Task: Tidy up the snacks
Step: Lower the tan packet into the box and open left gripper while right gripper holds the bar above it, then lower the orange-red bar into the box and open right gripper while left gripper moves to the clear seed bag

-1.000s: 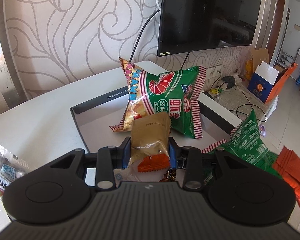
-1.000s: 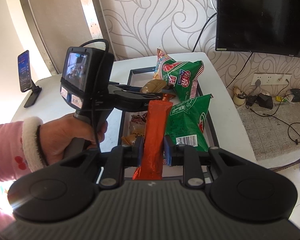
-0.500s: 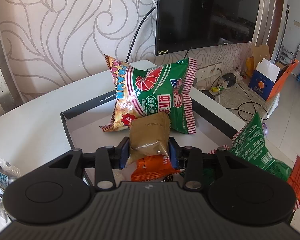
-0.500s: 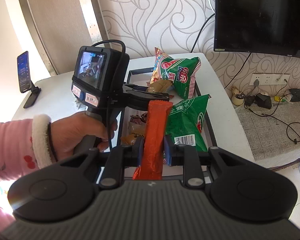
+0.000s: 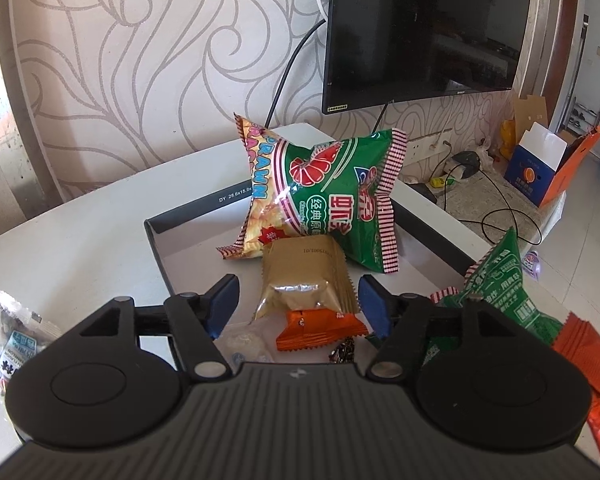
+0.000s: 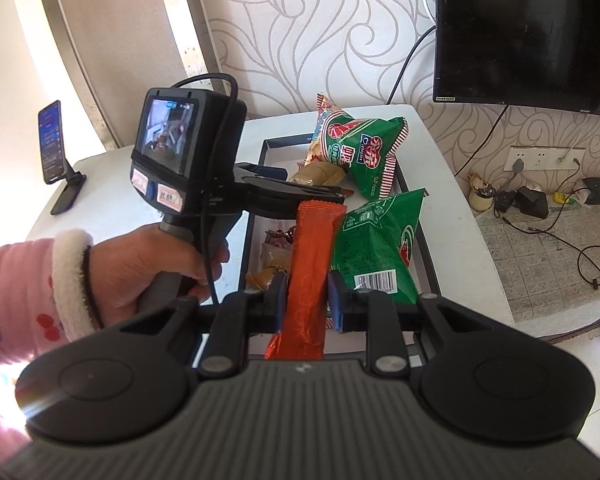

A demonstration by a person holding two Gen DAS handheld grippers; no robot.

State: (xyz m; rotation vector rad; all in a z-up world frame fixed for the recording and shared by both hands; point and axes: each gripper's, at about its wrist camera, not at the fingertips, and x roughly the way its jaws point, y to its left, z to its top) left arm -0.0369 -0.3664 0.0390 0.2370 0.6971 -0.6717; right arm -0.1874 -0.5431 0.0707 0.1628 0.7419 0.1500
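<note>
Left gripper jaws were opening off the brown pack, which lay in the tray against the prawn bag; withdrawing carelessly could drag it. In the right view, the right gripper pinched the orange stick over the tray; its loose end could snag.

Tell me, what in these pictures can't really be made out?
- Right wrist view: the lower tray contents, hidden behind the orange stick pack held in the right hand-held gripper.
- Left wrist view: the small packet at the table edge, print too blurred to read.
- Right wrist view: the phone screen, too small.
</note>
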